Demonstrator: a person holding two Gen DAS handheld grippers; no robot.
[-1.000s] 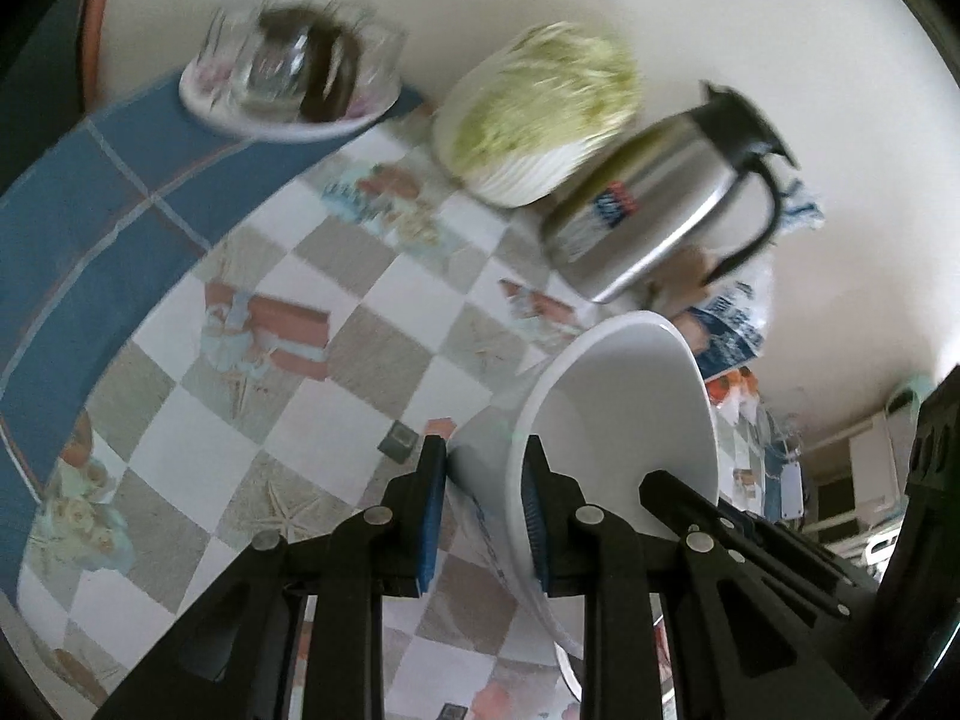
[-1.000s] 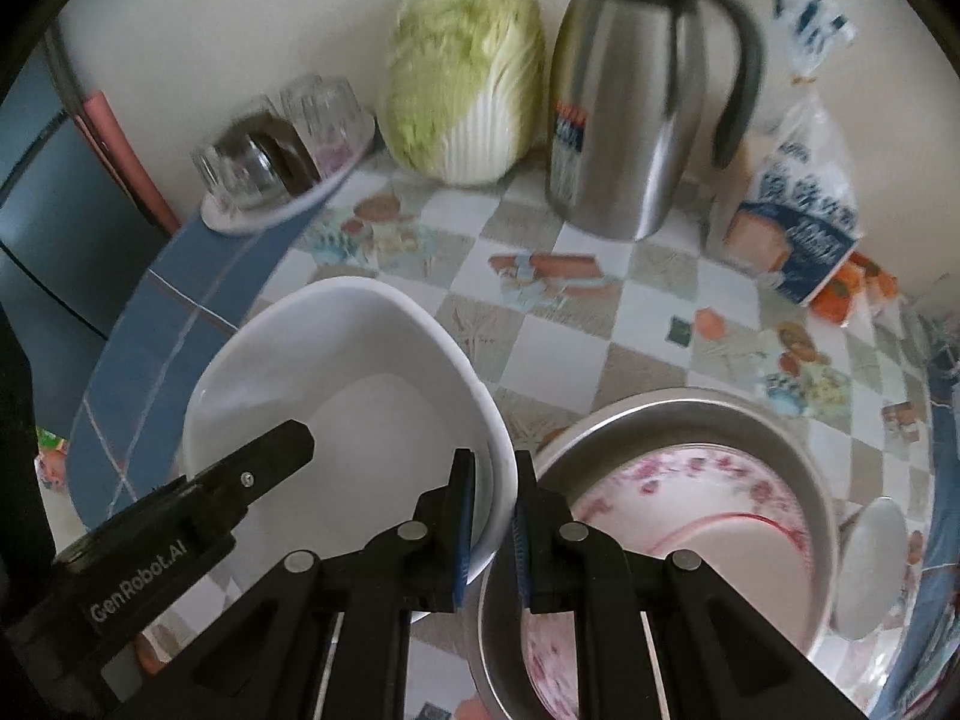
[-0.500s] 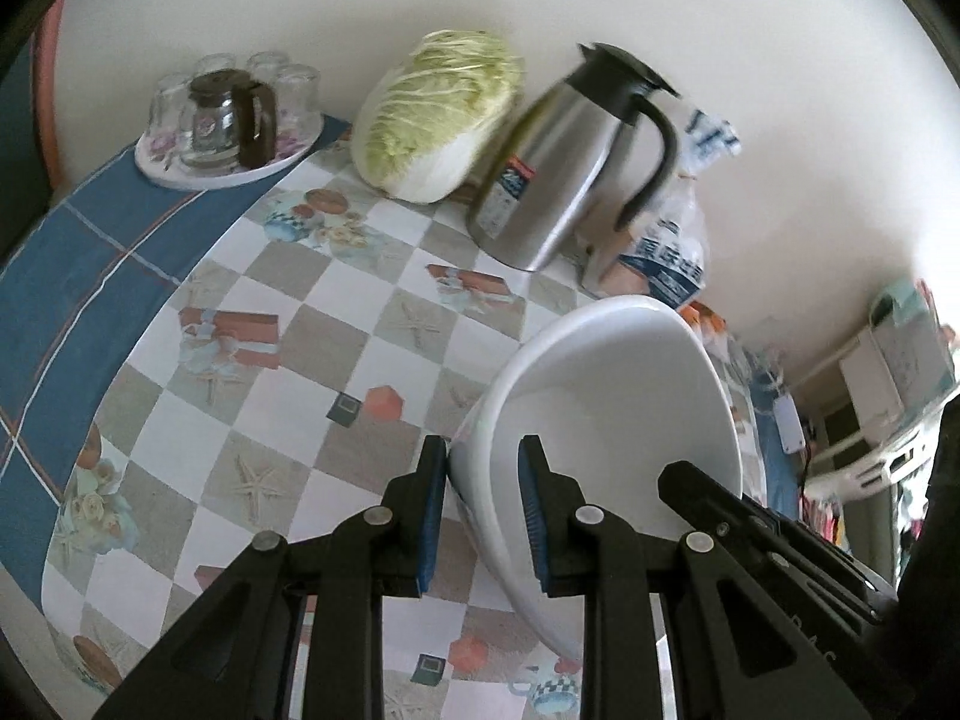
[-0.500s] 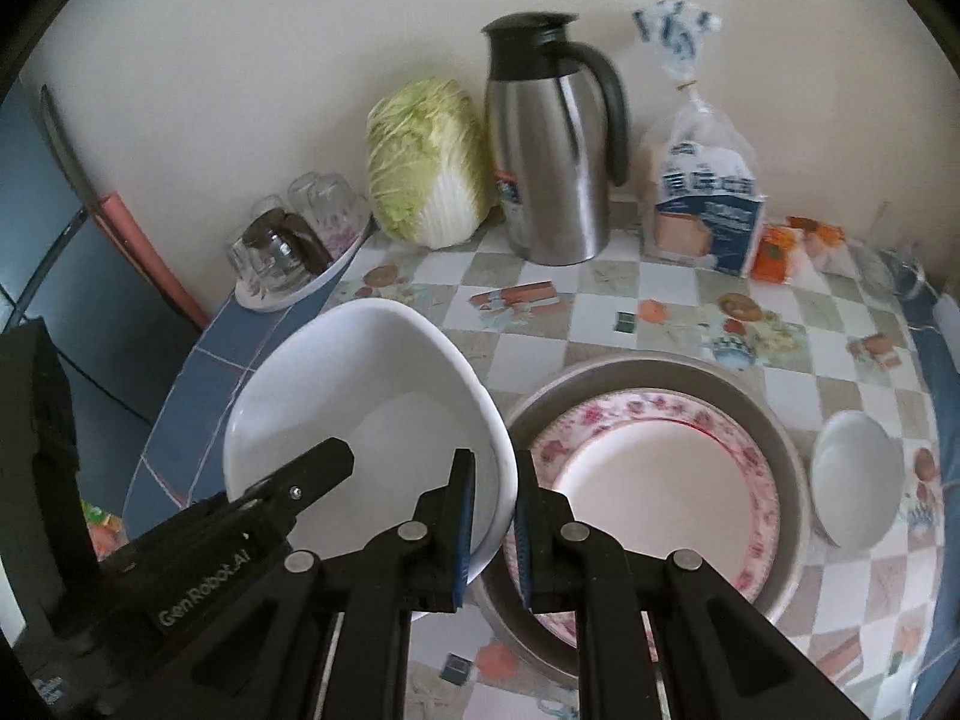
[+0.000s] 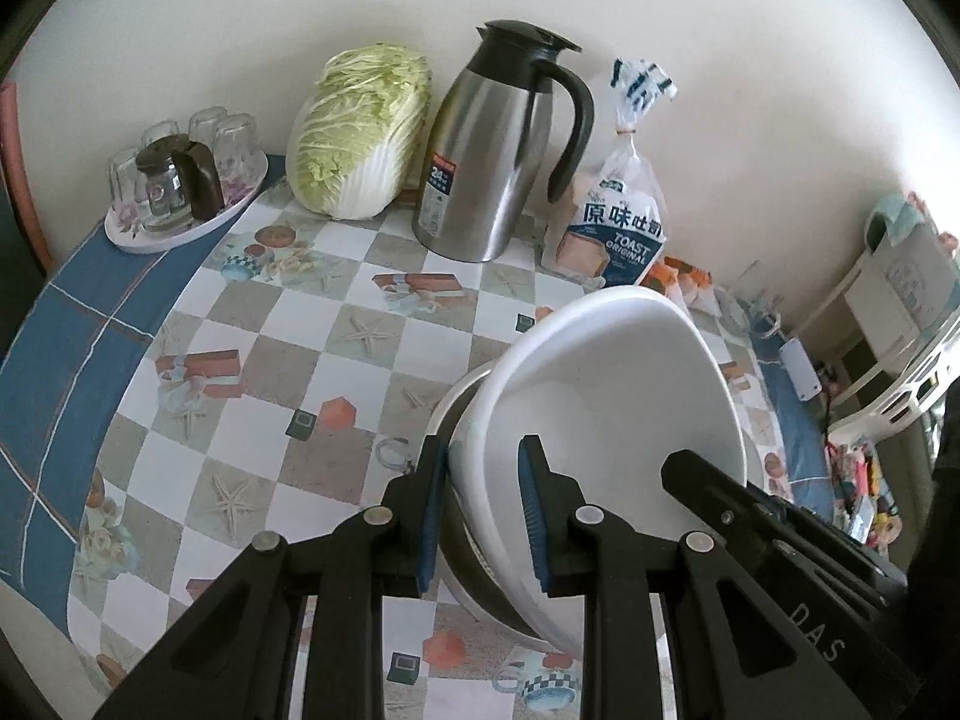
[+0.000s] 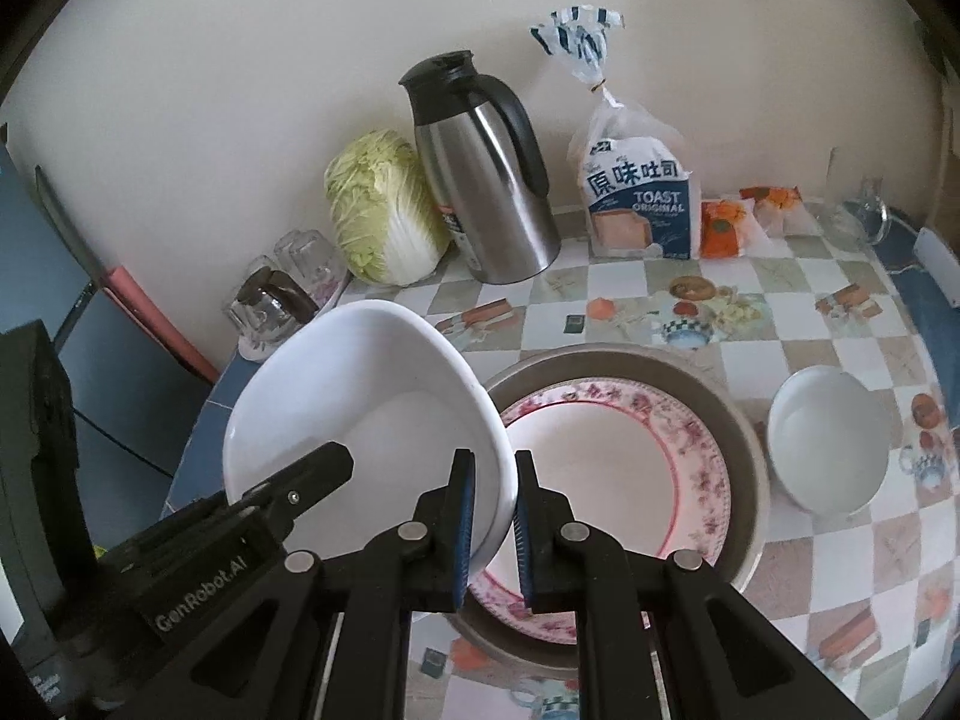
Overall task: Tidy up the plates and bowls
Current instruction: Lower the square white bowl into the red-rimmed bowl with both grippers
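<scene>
Both grippers are on the same big white ceramic bowl (image 6: 360, 414), one on each side of its rim. The left gripper (image 5: 483, 510) has its blue-padded fingers clamped on the wall at one edge, and the right gripper (image 6: 491, 519) is pinched nearly together on the thin rim at the opposite edge. The bowl is tilted and held up off the table, hanging partly over the round grey metal basin (image 6: 744, 438). Inside that basin lies a white plate with a pink floral border (image 6: 606, 474), flat on the bottom. Just beside the basin on the checkered tablecloth (image 6: 798, 324) sits a smaller white bowl (image 6: 831, 441), upright.

Along the wall at the back: a napa cabbage (image 5: 360, 132), a stainless steel thermos jug with a black handle (image 5: 498, 144), and a bag of sliced toast bread (image 6: 642, 204). Off in the corner there's a tray of upturned drinking glasses (image 5: 180, 180).
</scene>
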